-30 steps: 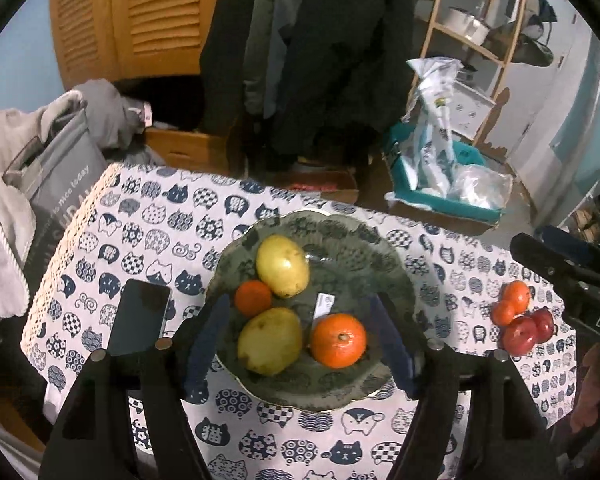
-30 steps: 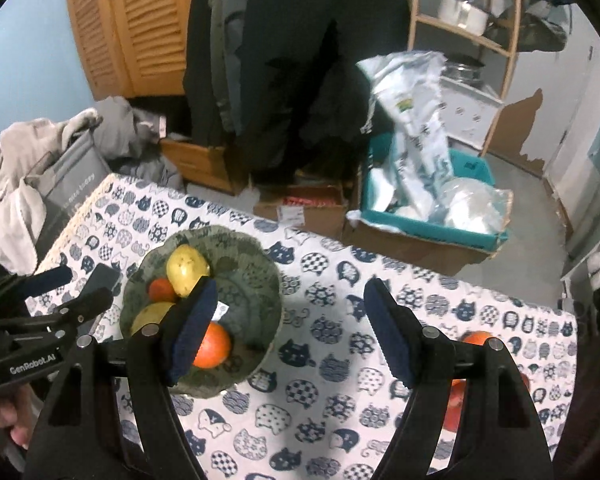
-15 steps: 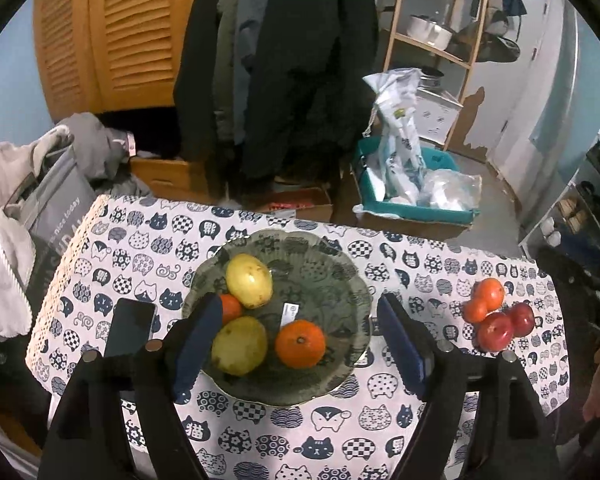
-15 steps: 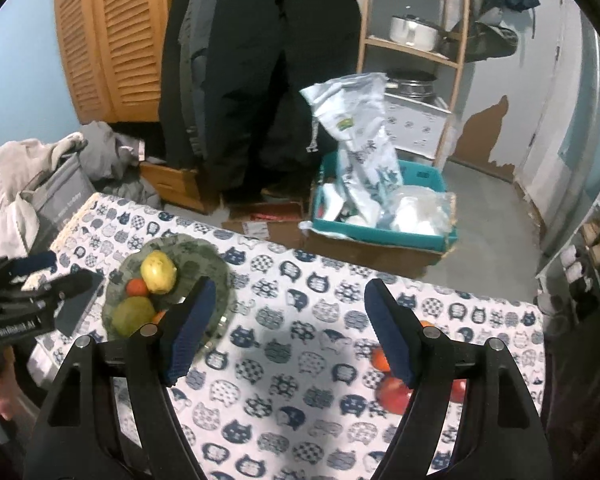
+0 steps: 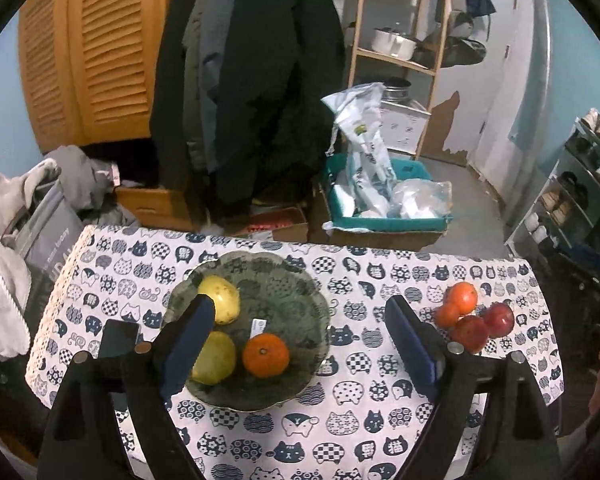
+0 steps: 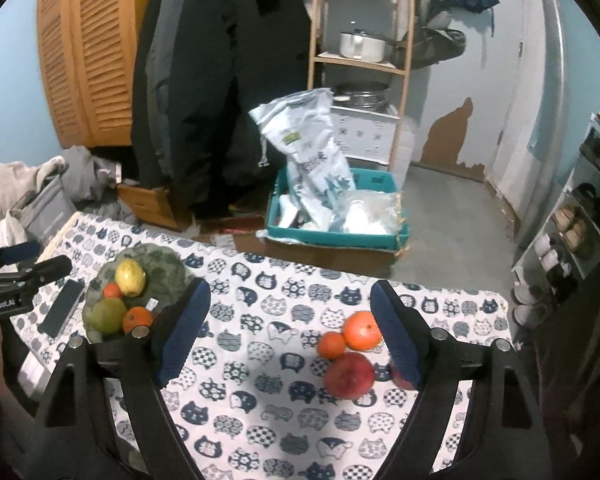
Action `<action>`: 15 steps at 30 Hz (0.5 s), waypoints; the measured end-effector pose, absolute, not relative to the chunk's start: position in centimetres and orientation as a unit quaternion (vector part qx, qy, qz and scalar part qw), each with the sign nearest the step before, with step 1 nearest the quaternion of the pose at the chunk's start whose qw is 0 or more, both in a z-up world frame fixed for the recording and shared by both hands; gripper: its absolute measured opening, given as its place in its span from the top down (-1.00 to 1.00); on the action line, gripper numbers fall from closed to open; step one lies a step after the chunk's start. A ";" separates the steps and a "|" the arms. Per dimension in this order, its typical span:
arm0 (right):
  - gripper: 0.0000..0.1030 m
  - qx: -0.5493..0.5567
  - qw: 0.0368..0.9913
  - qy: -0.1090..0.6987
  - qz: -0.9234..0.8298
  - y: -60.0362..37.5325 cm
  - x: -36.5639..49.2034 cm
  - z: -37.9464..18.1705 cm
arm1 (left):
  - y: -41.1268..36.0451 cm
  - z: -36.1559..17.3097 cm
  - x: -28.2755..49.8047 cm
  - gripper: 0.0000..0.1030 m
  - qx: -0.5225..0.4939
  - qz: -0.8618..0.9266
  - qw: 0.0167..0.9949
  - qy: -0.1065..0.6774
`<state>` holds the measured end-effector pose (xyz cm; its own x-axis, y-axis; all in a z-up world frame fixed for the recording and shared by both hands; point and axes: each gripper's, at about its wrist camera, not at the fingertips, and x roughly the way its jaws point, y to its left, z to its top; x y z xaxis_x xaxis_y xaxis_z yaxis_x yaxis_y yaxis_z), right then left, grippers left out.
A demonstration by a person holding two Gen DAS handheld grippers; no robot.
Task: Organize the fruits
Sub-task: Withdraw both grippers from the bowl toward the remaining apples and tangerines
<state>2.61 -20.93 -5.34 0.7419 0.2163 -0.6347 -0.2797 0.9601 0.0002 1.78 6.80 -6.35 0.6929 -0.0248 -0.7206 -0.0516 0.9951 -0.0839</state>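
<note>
A white tablecloth (image 5: 380, 400) printed with navy cats carries a mottled green plate (image 5: 284, 292).

Dim indoor light, soft focus, fisheye-warped edges

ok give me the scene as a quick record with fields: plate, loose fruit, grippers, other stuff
plate: green patterned plate holding two yellow-green pears, large orange, small orange
loose fruit: two oranges and two red apples clustered on cat-print tablecloth
grippers: left gripper and right gripper both opening, empty
other: black phone beside plate
</note>
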 end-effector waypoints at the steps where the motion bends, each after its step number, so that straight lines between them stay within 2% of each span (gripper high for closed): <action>1: -0.60 -0.046 0.933 0.333 0.131 -21.3 2.6 -5.3 | 6.5 -6.2 1.7 -0.74 -0.047 0.005 0.919 0.390; 4: -0.60 -0.041 0.935 0.331 0.122 -22.6 2.3 -5.3 | 5.5 -5.7 1.6 -0.81 -0.041 0.000 0.923 0.383; 15: -0.60 -0.026 0.939 0.331 0.086 -27.8 1.6 -5.8 | 1.6 -5.4 2.3 -0.82 -0.025 -0.027 0.921 0.387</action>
<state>1.62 -27.81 -5.76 0.7665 0.1443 -0.6258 -0.1781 0.9840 0.0087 2.26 1.57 -5.39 0.6994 -0.0698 -0.7113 0.0308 0.9972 -0.0676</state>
